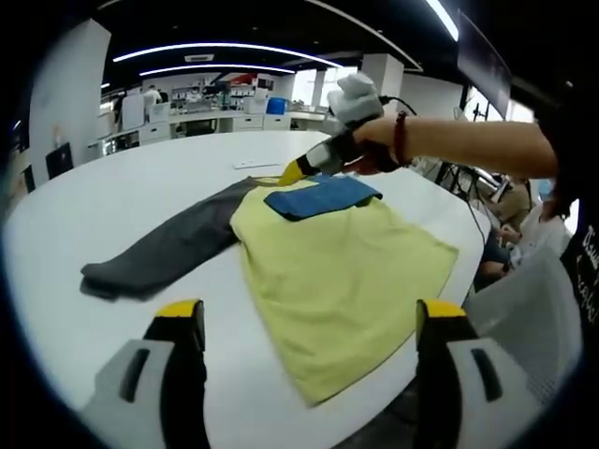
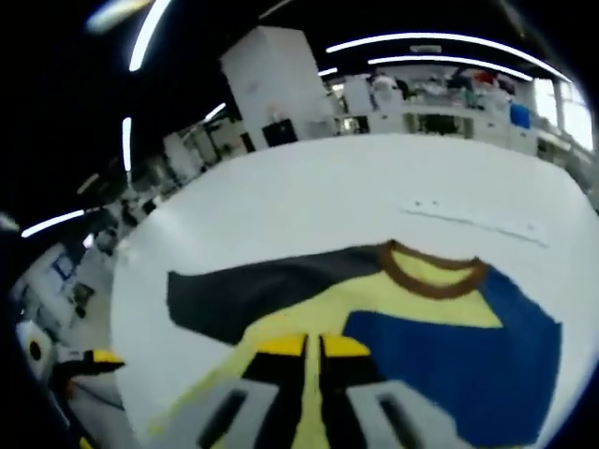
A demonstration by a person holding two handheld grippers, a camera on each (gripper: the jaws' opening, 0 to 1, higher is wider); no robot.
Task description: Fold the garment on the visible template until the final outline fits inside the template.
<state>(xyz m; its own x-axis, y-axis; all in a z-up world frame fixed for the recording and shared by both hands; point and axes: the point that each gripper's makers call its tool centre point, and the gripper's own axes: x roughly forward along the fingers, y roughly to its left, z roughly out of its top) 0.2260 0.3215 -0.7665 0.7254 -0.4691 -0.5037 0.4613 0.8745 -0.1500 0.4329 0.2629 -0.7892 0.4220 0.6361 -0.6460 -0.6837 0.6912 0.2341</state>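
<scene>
The garment (image 1: pixel 346 281) lies flat on the white table (image 1: pixel 140 187). Its body is yellow-green. A grey sleeve (image 1: pixel 168 248) stretches out to the left, and a blue sleeve (image 1: pixel 323 195) is folded across the chest. The brown collar (image 2: pixel 430 273) lies beyond my right gripper (image 2: pixel 313 346). That gripper's jaws are together over the yellow fabric between the two sleeves, with a thin strip of yellow cloth between them. A hand holds the right gripper (image 1: pixel 298 172) at the garment's far shoulder. My left gripper (image 1: pixel 309 313) hovers wide open above the near hem, touching nothing.
A thin white strip (image 1: pixel 257 165) lies on the table past the collar. The table's right edge (image 1: pixel 468 224) runs close to the garment, with seated people and chairs beyond it. Desks and shelves stand far behind.
</scene>
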